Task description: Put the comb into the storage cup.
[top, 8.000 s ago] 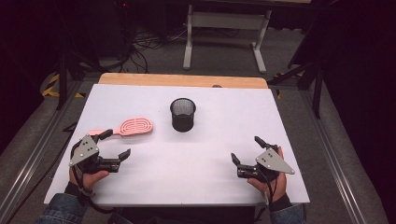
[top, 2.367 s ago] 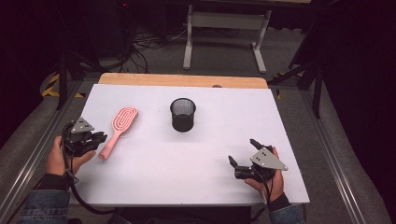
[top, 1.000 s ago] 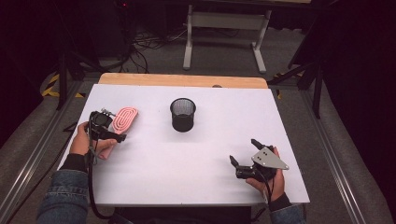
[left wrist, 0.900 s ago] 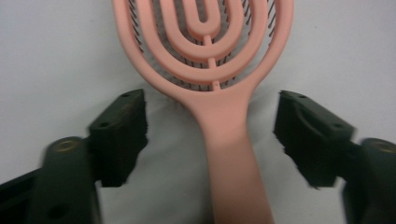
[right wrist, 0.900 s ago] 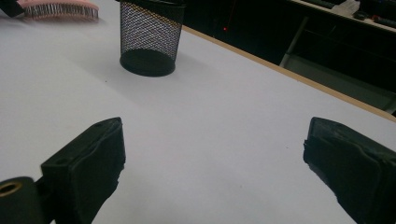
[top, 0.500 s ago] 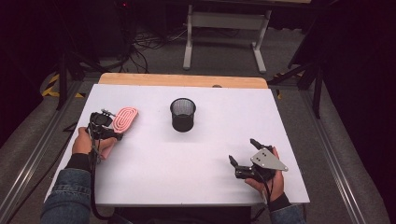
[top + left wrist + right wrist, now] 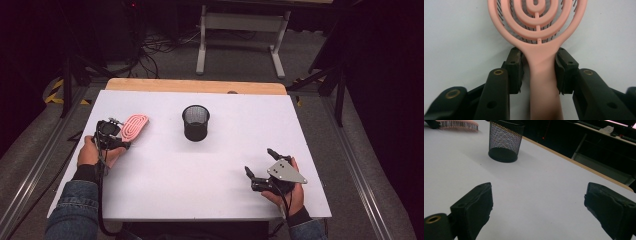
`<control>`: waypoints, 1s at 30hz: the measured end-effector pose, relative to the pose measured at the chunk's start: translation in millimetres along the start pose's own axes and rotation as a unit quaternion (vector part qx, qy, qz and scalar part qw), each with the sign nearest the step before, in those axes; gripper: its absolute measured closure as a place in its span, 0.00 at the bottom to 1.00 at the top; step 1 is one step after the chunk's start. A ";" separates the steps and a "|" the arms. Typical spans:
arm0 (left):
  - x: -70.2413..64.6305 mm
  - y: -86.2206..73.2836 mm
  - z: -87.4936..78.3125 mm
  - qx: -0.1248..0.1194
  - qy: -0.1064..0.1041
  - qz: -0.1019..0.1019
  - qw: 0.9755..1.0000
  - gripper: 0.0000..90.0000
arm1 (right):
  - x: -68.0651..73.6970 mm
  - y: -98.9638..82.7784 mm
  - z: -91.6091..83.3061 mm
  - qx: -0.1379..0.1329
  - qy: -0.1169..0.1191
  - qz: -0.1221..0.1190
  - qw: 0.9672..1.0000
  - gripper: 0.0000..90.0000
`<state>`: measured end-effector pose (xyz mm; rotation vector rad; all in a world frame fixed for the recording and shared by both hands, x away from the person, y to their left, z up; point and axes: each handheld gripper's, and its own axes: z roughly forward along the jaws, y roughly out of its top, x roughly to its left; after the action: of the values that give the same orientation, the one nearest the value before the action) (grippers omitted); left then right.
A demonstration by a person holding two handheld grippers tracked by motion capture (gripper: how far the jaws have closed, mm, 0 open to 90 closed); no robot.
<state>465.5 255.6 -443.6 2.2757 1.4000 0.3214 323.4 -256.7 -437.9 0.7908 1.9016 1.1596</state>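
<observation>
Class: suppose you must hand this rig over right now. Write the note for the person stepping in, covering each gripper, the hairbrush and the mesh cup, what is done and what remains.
Left gripper: jaws have just been closing around the neck of the pink hairbrush; the pads sit at or almost at its sides, a firm grip unconfirmed.
Right gripper: open, holding nothing, low over the table's near right part.
Hairbrush: lying flat at the left side of the table, bristles down.
Black mesh cup: upright at mid-table, nothing seen inside it.
Done: left gripper lined up on the brush.
Left: finish the grip and lift; the brush probably goes into the cup.
</observation>
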 end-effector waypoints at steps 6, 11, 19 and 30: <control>0.6 -2.6 -0.1 -0.009 -0.002 -0.002 1.000 0.76 | 0.6 -0.2 1.1 0.005 0.002 -0.002 1.000 0.10; -2.0 -3.1 0.0 -0.011 0.002 0.006 1.000 0.77 | 0.3 -0.4 1.6 0.007 0.002 -0.003 1.000 0.10; -5.7 -5.1 -3.2 -0.035 0.025 0.026 0.999 0.77 | -0.3 -0.6 2.0 0.010 0.003 -0.005 1.000 0.10; -10.1 -8.4 -25.3 -0.117 0.050 0.029 0.991 0.77 | -0.7 -0.8 2.1 0.010 0.002 -0.006 1.000 0.10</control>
<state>443.8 256.1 -425.3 2.1344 1.2716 0.5944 325.5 -256.6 -439.1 0.7883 1.9210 1.1367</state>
